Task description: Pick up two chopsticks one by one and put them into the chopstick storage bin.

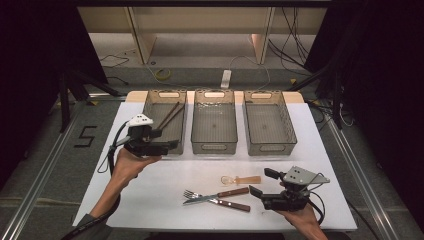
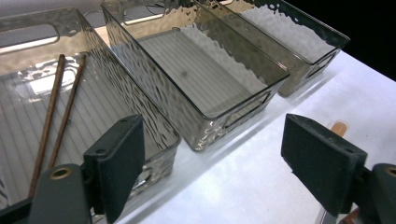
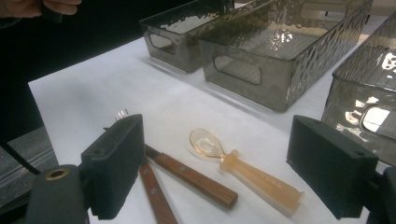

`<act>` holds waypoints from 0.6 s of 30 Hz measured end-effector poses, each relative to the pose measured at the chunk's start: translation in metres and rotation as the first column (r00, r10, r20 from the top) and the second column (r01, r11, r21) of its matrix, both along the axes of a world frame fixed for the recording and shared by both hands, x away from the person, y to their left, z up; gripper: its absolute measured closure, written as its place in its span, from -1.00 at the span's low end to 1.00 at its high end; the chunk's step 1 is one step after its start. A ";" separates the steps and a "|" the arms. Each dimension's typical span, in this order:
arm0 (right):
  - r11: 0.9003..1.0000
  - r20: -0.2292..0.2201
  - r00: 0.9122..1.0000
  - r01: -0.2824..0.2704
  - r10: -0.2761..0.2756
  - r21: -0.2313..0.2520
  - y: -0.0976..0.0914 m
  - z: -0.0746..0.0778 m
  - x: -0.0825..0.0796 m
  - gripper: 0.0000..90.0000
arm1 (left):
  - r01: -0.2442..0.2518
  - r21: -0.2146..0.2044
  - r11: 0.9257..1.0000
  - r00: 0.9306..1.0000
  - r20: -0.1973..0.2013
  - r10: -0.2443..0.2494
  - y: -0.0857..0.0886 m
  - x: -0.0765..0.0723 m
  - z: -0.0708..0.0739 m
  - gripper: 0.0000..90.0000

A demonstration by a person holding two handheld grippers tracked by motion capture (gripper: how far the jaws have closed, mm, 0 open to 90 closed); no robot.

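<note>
Nearest the person, the right tongs (image 1: pixel 260 182) rest low over the bench (image 1: pixel 165 200), jaws spread wide with nothing between them, aimed at the cutlery left to sort. Just ahead of them lie a fork (image 1: pixel 207 196) and a knife (image 1: pixel 220 201), both with wooden handles, crossing each other, and just beyond those a pale plastic spoon (image 1: pixel 241 179). In the right gripper view the spoon (image 3: pixel 243 170) lies between the two jaws but farther out, untouched.

Further out on the other side, the left tongs (image 1: pixel 167 139) hang at the near edge of the left bin (image 1: pixel 150 107), jaws wide apart and holding nothing. Two brown chopsticks (image 1: pixel 170 115) lie inside that bin, leaning toward its far end; the left gripper view shows the chopsticks (image 2: pixel 58 107) side by side on its ribbed floor.

Beyond, the middle bin (image 1: pixel 214 145) and the right bin (image 1: pixel 287 120) hold nothing.

By the look of it, the sorting is at an early stage: the chopsticks are put away, while the fork, knife and spoon wait on the bench, probably for the remaining bins.
</note>
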State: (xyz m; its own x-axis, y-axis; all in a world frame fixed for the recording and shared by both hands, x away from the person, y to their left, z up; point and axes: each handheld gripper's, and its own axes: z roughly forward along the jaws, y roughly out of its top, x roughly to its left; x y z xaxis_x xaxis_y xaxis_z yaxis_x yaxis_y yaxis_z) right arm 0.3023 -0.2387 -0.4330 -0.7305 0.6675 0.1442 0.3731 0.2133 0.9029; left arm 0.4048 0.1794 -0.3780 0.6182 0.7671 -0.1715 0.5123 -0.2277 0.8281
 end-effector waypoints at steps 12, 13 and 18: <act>1.000 -0.005 1.000 0.005 -0.005 -0.004 -0.004 -0.001 0.004 -0.56 | 0.013 -0.030 0.999 1.000 -0.010 -0.013 0.000 -0.020 -0.020 -0.60; 1.000 -0.007 1.000 0.003 -0.003 -0.003 -0.005 -0.001 0.004 -0.56 | 0.018 -0.027 0.999 1.000 -0.011 -0.018 0.000 -0.021 -0.020 -0.61; 1.000 -0.014 1.000 0.003 -0.004 -0.020 -0.006 -0.003 0.008 -0.56 | 0.028 -0.024 0.999 1.000 0.000 -0.028 -0.002 -0.025 -0.022 -0.64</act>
State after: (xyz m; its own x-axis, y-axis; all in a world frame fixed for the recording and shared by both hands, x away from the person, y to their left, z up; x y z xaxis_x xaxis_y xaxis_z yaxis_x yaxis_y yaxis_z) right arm 0.3099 -0.2445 -0.4357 -0.7262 0.6728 0.1412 0.3866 0.2299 0.8931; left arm 0.3796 0.1774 -0.3998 0.6395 0.7449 -0.1904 0.5065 -0.2219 0.8332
